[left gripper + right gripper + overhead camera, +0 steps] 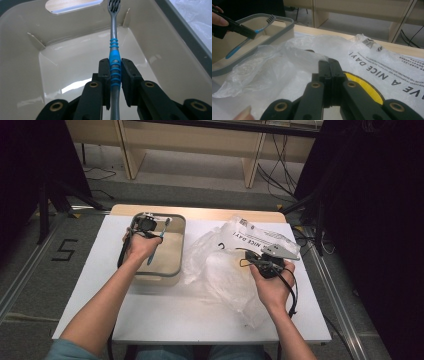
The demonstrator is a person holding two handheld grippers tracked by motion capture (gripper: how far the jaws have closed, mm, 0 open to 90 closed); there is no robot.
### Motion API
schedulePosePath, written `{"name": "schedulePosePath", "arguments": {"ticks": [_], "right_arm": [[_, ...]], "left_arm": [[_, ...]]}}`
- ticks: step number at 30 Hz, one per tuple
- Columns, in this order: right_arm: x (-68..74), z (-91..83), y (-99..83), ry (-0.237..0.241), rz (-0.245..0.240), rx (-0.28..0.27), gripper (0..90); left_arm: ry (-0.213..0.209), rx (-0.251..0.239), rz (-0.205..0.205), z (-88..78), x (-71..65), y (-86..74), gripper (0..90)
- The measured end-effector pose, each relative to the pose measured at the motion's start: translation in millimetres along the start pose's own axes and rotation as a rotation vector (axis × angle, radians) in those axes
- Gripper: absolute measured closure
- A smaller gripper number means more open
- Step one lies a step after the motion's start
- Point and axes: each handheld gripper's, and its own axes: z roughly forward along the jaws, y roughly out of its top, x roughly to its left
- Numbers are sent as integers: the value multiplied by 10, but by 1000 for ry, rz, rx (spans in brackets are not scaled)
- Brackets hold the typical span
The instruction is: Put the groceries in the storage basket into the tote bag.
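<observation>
My left gripper (115, 75) clamps the toothbrush (114, 53) over the tub (176, 270); my right gripper (328, 67), jaws together, rests on the plastic bag (294, 57) at three o'clock.

fingers (103, 75): black, brass-ringed screws | cables: black | sleeve (65, 351): teal

- Right gripper (328, 65): jaws closed together with nothing between them, over a clear plastic bag (284, 60).
- Bag bears black lettering and a yellow mark (364, 87).
- Far left: left gripper (249, 33) clamps a blue-handled toothbrush (259, 30), bristles uppermost, above a beige, grey-rimmed tub (284, 21).
</observation>
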Motion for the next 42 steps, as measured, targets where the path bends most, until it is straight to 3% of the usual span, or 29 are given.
{"name": "schedulePosePath", "arguments": {"ticks": [10,42], "right_arm": [[-2,-1,1,0,0,-1,900],[7,0,1,1,0,3,900]], "left_arm": [[-8,-66,-13,-116,-3,19,783],[-45,-187,12,-438,-109,32,783]]}}
